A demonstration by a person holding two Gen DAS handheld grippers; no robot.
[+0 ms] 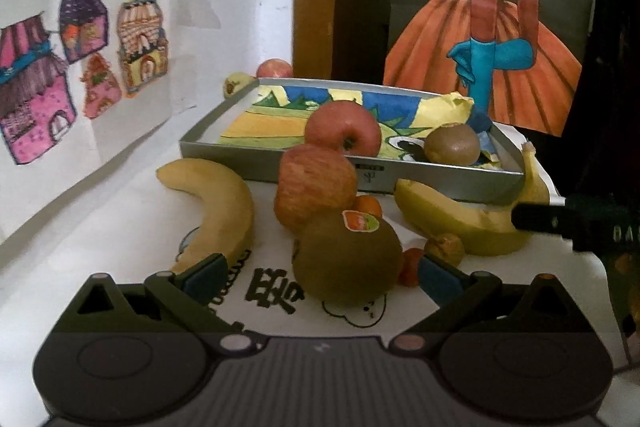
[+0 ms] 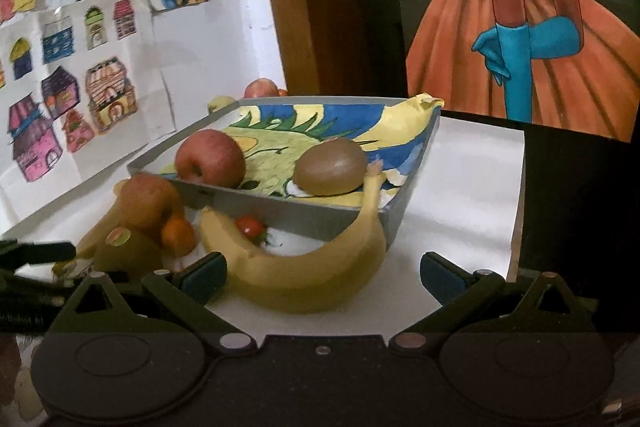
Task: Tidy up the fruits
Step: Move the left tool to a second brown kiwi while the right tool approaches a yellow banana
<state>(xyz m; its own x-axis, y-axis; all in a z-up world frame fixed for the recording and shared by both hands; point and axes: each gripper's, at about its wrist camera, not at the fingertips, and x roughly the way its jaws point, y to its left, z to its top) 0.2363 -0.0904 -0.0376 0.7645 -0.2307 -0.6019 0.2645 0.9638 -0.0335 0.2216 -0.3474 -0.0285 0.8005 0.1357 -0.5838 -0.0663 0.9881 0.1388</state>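
Right wrist view: my right claw (image 2: 322,277) hangs wide open around a banana (image 2: 304,275) on the bench (image 2: 472,187), just before the tray (image 2: 288,217). I judge the job barely begun: only one apple (image 2: 211,158) and one kiwi (image 2: 332,167) lie in the tray. The banana's long axis runs left to right across my claw, its stem rising up-right against the tray's corner. My left claw (image 1: 320,277), also open, straddles a stickered kiwi (image 1: 347,259); a second banana (image 1: 218,211) and another apple (image 1: 316,187) wait outside.
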